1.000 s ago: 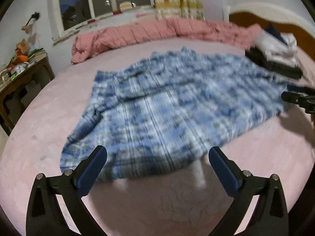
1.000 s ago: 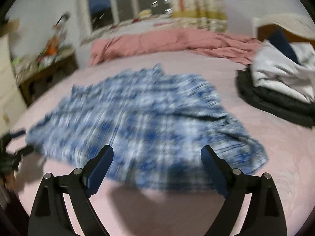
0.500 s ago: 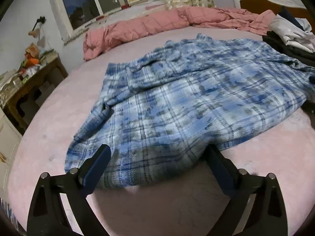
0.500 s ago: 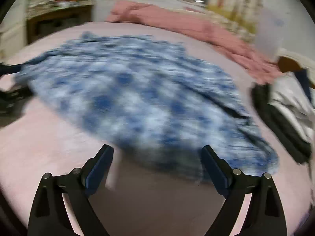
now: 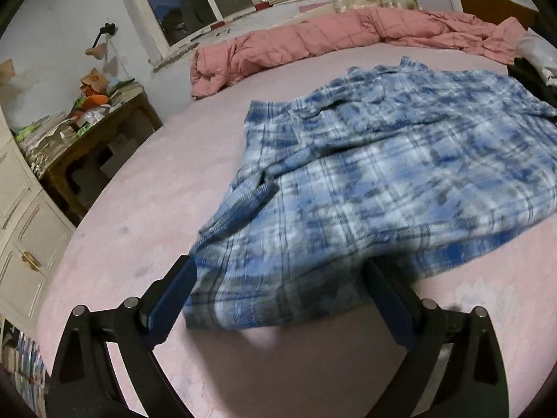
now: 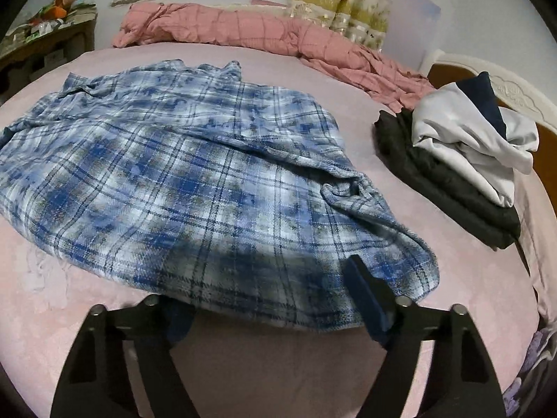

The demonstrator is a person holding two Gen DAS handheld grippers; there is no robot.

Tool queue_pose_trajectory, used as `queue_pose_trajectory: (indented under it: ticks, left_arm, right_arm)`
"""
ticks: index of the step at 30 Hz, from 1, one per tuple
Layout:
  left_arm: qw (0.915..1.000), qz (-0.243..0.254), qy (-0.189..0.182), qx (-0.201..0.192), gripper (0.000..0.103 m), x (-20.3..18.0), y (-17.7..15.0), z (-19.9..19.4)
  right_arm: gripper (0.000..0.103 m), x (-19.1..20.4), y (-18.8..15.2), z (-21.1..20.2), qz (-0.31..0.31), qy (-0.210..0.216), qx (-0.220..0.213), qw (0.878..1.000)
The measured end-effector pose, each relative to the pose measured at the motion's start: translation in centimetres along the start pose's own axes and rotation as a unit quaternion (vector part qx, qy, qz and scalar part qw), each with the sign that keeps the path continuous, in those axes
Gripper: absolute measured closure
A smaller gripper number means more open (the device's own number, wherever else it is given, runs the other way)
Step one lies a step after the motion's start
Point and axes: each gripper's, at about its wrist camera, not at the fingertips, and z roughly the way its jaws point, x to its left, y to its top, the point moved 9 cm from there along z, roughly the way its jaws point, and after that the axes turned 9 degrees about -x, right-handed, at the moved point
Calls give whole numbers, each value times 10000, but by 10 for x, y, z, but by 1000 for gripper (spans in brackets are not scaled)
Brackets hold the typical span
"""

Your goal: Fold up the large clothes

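A large blue plaid shirt (image 5: 400, 181) lies spread on the pink bed sheet (image 5: 132, 209), loosely rumpled. In the left wrist view its near hem corner sits between the fingers of my left gripper (image 5: 278, 273), which stands wide open; the cloth edge covers the tip of the right-hand finger. In the right wrist view the same shirt (image 6: 181, 174) fills the left and middle. My right gripper (image 6: 268, 289) is at its near hem and its jaws are closing, one finger under the hem and the other finger (image 6: 363, 296) lying over the cloth, with a wide gap still between them.
A rolled pink quilt (image 5: 313, 41) runs along the far side of the bed. A pile of folded black and white clothes (image 6: 459, 160) sits by the headboard (image 6: 504, 90). A cluttered wooden desk (image 5: 80, 136) and a white cabinet (image 5: 21, 230) stand beyond the bed's left edge.
Both grippers came down and forward until the shirt's near hem lies between their fingers. The right gripper's fingers have drawn closer together around the hem.
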Motion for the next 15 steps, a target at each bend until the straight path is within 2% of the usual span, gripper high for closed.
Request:
queue_pose_trajectory:
  ticks: [2, 3, 4, 5, 7, 8, 10, 11, 12, 15]
  left_arm:
    - [10000, 30, 53, -70, 9, 2, -1, -2]
    - [9999, 39, 29, -122, 13, 1, 0, -3]
    - [9999, 48, -68, -147, 26, -2, 0, -4]
    - [9995, 81, -275, -156, 54, -8, -1, -4]
    - [9964, 235, -779, -231, 87, -28, -2, -9]
    - [9963, 405, -685, -334, 97, -32, 0, -12]
    - [9969, 413, -474, -482, 99, -29, 5, -19]
    - [9968, 244, -406, -646, 100, -24, 12, -28]
    - [9957, 98, -406, -826, 100, -20, 19, -40]
    - [9907, -212, -397, -1283, 100, -6, 35, -76]
  right_arm:
    - [51, 1, -1, 0, -9, 35, 8, 10000]
    - [57, 3, -2, -1, -11, 35, 15, 10000]
    - [65, 3, -2, -1, -16, 24, 20, 10000]
    - [68, 4, -2, -2, -32, 18, 15, 10000]
    - [74, 3, -2, -3, 1, 25, -24, 10000]
    - [82, 1, -2, -3, 41, 32, -40, 10000]
    - [90, -3, 0, -6, 136, 58, -114, 9998]
    - [96, -4, 1, -8, 203, 109, -182, 9996]
    - [97, -6, 4, -14, 283, 182, -339, 9989]
    - [99, -13, 10, -35, 319, 16, -746, 9967]
